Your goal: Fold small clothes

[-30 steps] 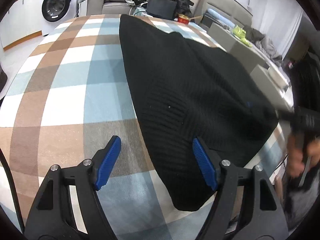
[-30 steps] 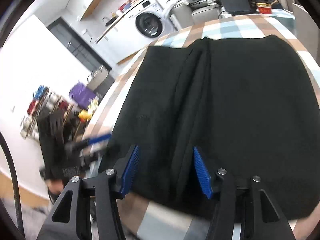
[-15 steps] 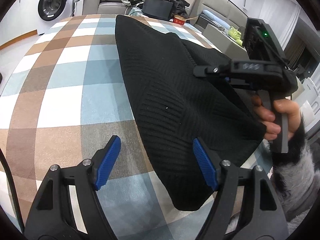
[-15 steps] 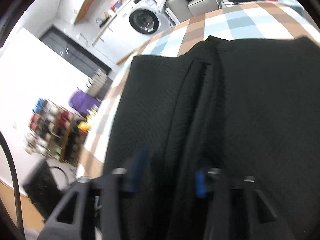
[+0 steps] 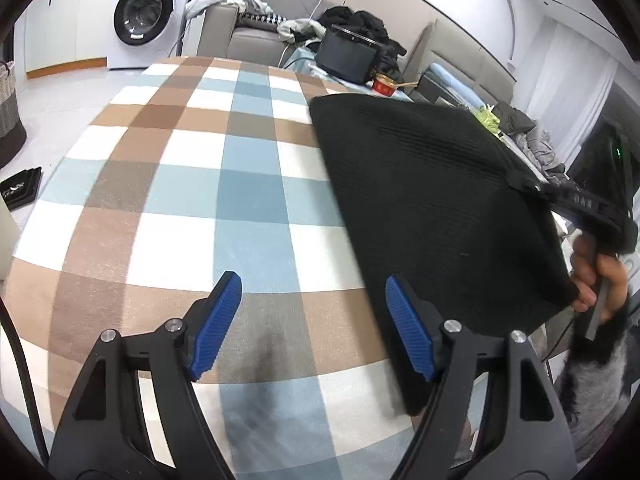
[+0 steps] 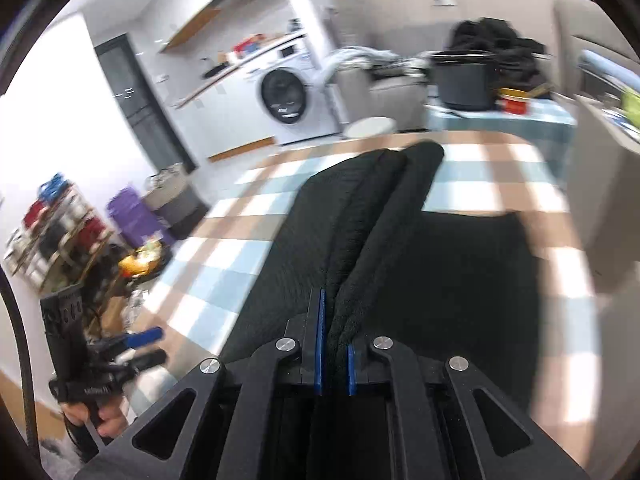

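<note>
A black knit garment [image 5: 420, 200] lies on the right half of the table, which is covered by a checked cloth [image 5: 180, 200]. My right gripper [image 6: 332, 320] is shut on a bunched fold of the garment [image 6: 440, 280] and holds that edge up off the table. In the left wrist view the right gripper [image 5: 532, 186] shows at the far right, with a hand below it. My left gripper [image 5: 316, 320] hovers open over bare checked cloth with nothing between its pads. Its right finger is close to the garment's near corner. The left gripper [image 6: 150, 346] also shows low at the left in the right wrist view.
A washing machine [image 5: 148, 20] and a sofa piled with clothes [image 5: 248, 12] stand behind the table. A black box [image 5: 348, 56] and a red tin [image 5: 384, 84] sit just past the far edge. A basket [image 5: 8, 112] and a black tray [image 5: 20, 188] are on the floor at left.
My right gripper closed on a fold of the garment and rose, lifting its near-right edge off the table. The left gripper rose slightly and stayed open.
</note>
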Tool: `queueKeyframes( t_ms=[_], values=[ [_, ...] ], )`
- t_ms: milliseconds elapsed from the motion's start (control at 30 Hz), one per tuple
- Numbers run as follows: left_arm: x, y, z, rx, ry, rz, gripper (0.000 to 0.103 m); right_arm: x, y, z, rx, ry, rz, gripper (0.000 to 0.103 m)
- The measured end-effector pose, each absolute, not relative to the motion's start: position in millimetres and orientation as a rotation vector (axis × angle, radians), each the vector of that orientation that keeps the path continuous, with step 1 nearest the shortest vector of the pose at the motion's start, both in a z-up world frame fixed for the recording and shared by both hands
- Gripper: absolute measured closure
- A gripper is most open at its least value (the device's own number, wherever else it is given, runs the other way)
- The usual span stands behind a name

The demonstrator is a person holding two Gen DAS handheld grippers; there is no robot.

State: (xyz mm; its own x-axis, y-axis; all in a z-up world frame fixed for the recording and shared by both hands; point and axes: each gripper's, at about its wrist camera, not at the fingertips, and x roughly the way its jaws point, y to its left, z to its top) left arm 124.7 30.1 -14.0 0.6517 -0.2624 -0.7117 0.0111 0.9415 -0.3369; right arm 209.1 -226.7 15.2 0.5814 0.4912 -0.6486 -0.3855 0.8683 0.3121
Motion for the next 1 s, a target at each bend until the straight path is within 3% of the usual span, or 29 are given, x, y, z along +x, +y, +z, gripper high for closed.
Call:
queueKeyframes(
  t_ms=[233,533,600,667,767,867,933,967,1000],
  values=[
    [150,-5,-36,-0.303,0.939,-0.212,0.031,234,-294,-50,0.222,0.961,0.328,0.095],
    [172,-31,-39,-0.298,0.957,-0.267,0.03,232,-283,-29,0.116,0.891,0.347,0.095],
    [181,-35,-42,-0.312,0.969,-0.271,0.031,239,-288,-46,0.107,0.976,0.294,0.09],
    [190,-37,-46,-0.335,0.981,-0.285,0.031,241,-297,-57,0.138,1.029,0.257,0.077],
    [203,-43,-50,-0.367,0.988,-0.307,0.031,227,-312,-52,0.181,0.993,0.256,0.064],
    [215,-55,-50,-0.365,0.974,-0.346,0.045,215,-316,-51,0.223,0.989,0.299,0.062],
    [225,-66,-54,-0.341,0.997,-0.366,0.073,211,-313,-56,0.199,0.992,0.312,0.063],
    [229,-68,-56,-0.337,1.007,-0.357,0.076,210,-312,-58,0.181,0.992,0.306,0.067],
    [232,-70,-57,-0.334,1.005,-0.348,0.085,209,-311,-61,0.171,0.997,0.299,0.069]
  ],
)
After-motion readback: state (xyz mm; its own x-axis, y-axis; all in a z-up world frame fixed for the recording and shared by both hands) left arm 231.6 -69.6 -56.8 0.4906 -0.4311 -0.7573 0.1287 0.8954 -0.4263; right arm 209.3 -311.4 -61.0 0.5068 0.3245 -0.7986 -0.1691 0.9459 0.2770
